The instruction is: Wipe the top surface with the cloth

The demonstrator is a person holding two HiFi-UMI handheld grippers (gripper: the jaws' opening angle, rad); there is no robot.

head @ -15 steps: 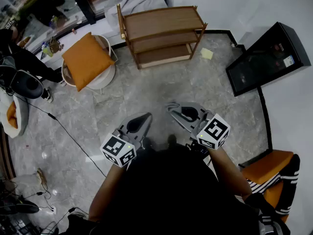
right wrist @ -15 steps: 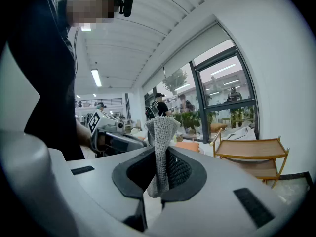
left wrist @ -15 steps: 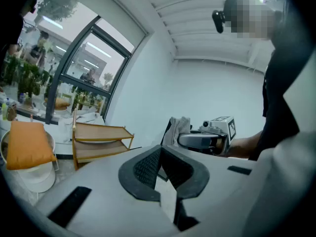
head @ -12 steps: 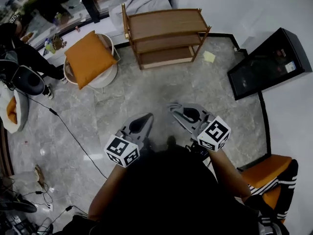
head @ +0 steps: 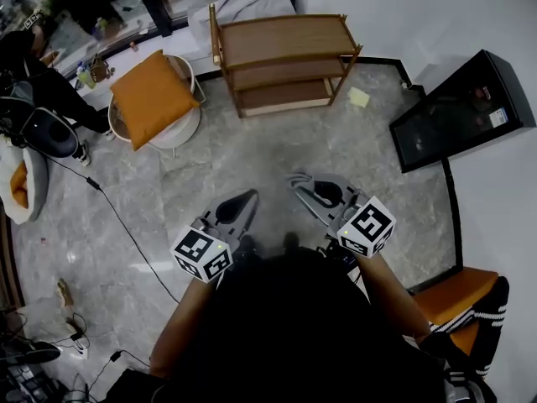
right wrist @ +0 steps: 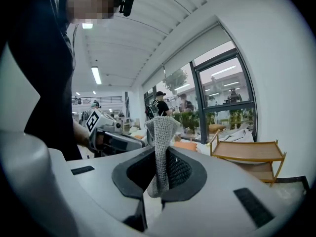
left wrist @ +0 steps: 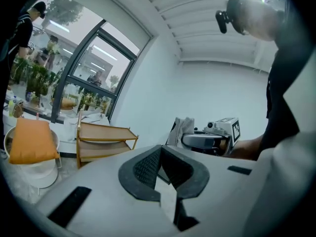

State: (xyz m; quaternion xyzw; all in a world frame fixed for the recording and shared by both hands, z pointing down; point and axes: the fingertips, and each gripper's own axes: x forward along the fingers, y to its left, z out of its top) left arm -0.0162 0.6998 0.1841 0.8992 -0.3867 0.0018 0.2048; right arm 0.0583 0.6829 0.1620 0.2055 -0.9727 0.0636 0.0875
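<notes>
Roughly mid-frame in the head view, both tongs hang over grey floor (head: 252, 145), well apart from the wooden shelf rack (head: 281, 39) at upper centre, with open floor running up to its front edge. Left tongs (head: 250, 197) pinched together on nothing; right tongs (head: 296, 180) clamped on the grey knit cloth (right wrist: 161, 132), which stands up out of the pads. Orange-cushioned stool (head: 151, 99) flanks the rack at upper left, black cabinet (head: 457, 99) lines the right wall, cable (head: 117, 225) trails across the floor at left.
</notes>
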